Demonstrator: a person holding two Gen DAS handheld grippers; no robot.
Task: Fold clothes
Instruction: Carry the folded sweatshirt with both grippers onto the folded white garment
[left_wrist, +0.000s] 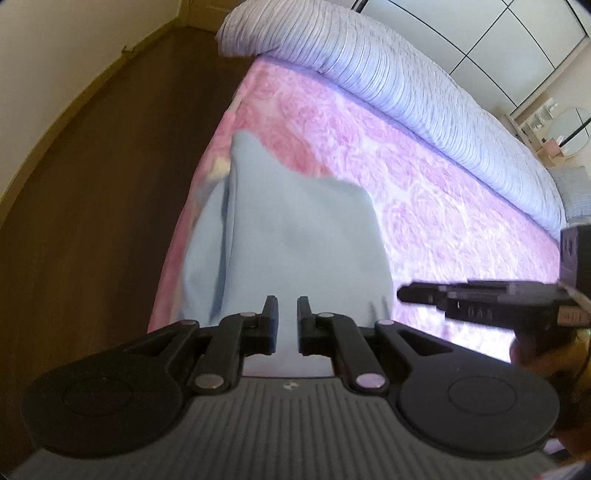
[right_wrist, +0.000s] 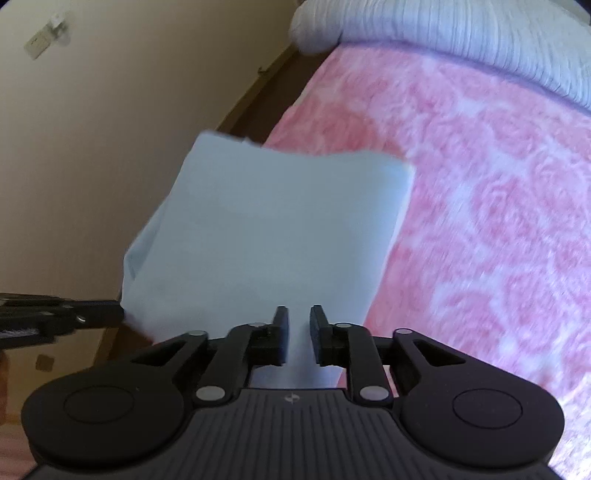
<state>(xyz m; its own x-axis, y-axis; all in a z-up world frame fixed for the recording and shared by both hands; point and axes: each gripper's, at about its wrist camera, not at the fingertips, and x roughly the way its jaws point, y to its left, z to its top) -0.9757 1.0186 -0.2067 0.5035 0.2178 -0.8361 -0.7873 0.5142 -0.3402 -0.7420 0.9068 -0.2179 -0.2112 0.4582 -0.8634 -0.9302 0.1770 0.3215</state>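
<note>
A light blue folded garment is held up off the pink flowered bed cover; its far end droops toward the bed's edge. My left gripper is shut on the near hem, with cloth filling the narrow gap between its pads. In the right wrist view the same garment hangs in front of the wall, and my right gripper is shut on its near edge. The right gripper shows side-on at the cloth's right corner, and the left gripper at its left corner.
A lilac-grey ribbed quilt is bunched along the far side of the bed. Dark wooden floor and a cream wall lie to the left of the bed. A white wardrobe and a dressing table with a mirror stand behind.
</note>
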